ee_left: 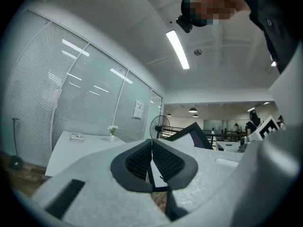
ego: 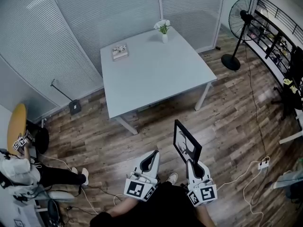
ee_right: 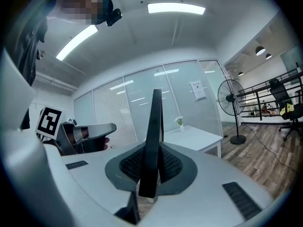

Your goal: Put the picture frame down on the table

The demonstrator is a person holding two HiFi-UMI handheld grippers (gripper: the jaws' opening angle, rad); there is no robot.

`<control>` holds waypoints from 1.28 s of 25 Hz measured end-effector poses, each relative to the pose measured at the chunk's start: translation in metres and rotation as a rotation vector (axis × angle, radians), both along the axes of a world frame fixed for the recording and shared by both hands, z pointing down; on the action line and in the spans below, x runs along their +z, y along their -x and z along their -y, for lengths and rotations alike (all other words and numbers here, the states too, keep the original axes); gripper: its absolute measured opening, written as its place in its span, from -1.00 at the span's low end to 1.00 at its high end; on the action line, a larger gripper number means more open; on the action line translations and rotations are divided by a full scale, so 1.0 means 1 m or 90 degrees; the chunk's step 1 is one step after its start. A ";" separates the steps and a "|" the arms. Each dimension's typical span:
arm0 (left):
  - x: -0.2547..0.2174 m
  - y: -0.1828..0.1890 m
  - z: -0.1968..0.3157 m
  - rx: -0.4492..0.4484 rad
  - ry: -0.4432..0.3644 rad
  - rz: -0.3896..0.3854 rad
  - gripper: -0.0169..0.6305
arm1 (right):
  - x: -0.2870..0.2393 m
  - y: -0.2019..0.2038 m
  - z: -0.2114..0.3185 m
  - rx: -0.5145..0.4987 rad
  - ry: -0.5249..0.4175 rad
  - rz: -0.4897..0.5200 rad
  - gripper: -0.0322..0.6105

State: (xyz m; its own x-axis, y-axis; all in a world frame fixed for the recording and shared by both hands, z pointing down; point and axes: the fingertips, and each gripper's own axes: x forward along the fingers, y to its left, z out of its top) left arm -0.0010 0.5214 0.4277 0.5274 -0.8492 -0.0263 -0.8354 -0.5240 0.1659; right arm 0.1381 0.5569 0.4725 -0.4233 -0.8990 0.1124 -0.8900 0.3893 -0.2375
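A black picture frame [ego: 186, 143] with a pale picture stands upright over the wooden floor, held by its lower edge in my right gripper [ego: 192, 163]. In the right gripper view the frame [ee_right: 154, 141] rises edge-on between the two dark pads, which are shut on it. My left gripper [ego: 152, 161] hangs beside it at the left, shut with nothing between its jaws; its pads [ee_left: 152, 161] meet in the left gripper view, where the frame [ee_left: 191, 133] shows at the right. The light grey table [ego: 156, 74] stands ahead, well beyond both grippers.
On the table's far side stand a small vase of white flowers [ego: 163, 30] and a book [ego: 120, 51]. A standing fan [ego: 241, 25] is at the right, with cables and a power strip [ego: 263, 164] on the floor. A seated person [ego: 21, 171] is at the left.
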 end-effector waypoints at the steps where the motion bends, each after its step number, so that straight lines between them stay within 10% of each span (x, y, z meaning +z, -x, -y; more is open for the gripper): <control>1: 0.002 -0.002 0.000 -0.004 0.003 0.003 -0.89 | 0.001 -0.003 0.002 -0.003 0.000 -0.001 -0.76; 13: 0.024 0.007 0.075 -0.010 0.022 -0.006 -0.89 | 0.015 0.002 0.073 0.000 0.016 -0.007 -0.76; 32: 0.002 0.055 0.373 0.060 0.002 -0.011 -0.89 | -0.004 0.062 0.346 0.056 0.024 -0.001 -0.76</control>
